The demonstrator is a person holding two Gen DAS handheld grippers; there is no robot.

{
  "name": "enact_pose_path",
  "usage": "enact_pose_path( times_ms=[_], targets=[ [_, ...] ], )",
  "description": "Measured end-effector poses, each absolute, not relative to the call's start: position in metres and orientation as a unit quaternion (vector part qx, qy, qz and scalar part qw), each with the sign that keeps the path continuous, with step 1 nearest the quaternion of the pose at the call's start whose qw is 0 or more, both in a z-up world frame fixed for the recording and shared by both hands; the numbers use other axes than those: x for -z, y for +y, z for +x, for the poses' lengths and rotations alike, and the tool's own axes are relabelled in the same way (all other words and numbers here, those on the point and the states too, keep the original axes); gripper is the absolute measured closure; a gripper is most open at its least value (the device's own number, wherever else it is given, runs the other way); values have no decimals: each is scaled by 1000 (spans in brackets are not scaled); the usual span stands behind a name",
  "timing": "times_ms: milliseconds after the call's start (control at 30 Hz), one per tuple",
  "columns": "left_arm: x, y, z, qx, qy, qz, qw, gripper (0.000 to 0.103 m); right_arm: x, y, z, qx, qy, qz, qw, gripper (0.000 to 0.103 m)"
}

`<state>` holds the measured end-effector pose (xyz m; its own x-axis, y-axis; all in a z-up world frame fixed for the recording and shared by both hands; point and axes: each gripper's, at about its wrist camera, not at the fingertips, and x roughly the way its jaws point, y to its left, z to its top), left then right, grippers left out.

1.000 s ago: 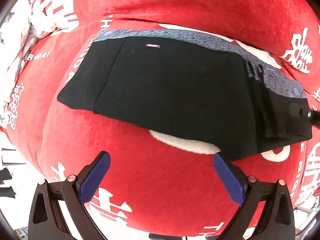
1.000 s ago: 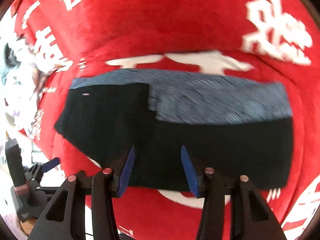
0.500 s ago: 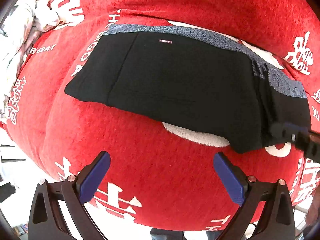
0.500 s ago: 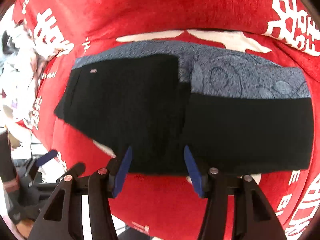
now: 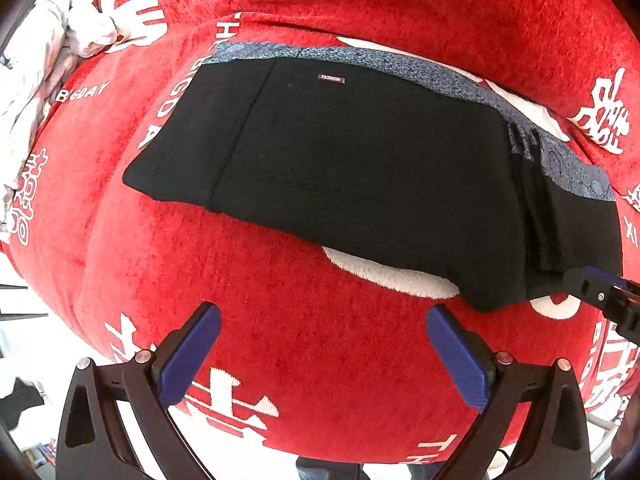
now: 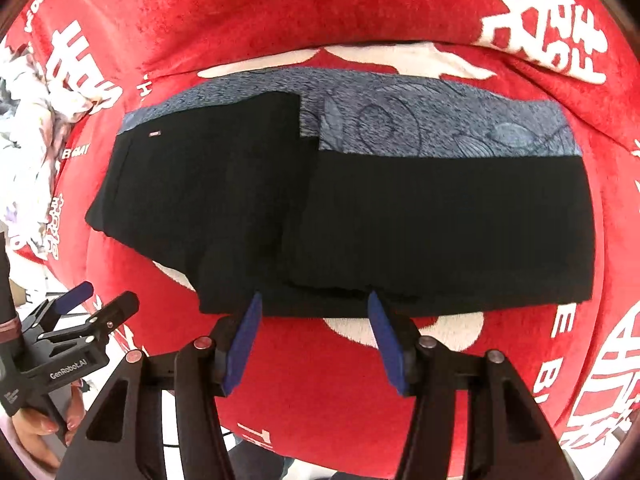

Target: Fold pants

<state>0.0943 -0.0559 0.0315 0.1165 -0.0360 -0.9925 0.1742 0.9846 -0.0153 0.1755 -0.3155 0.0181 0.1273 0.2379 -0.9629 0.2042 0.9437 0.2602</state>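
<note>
I am holding both tools spread and empty, the right tool (image 6: 314, 336) at the near hem of the pants (image 6: 360, 216) on the red blanket (image 6: 320, 20), the left tool (image 5: 324, 356) short of them; I am judging a shallow pinch risks dragging only the top layer.

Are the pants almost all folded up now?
Nearly, it looks like. The black pants already lie doubled over on the red blanket, one end folded on top. Both tongs are open and hold nothing: the right tongs sit at the near edge, the left tongs hover short of it. Probably one more fold remains.
</note>
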Motion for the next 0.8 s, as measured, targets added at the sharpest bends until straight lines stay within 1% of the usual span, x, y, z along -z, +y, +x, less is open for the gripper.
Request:
enact_pose_path(
  times_ms=[800],
  targets=[
    [-25,-52,100,68,668,50,739,0,-9,-292,169,-18,678,170,715,43]
  ],
)
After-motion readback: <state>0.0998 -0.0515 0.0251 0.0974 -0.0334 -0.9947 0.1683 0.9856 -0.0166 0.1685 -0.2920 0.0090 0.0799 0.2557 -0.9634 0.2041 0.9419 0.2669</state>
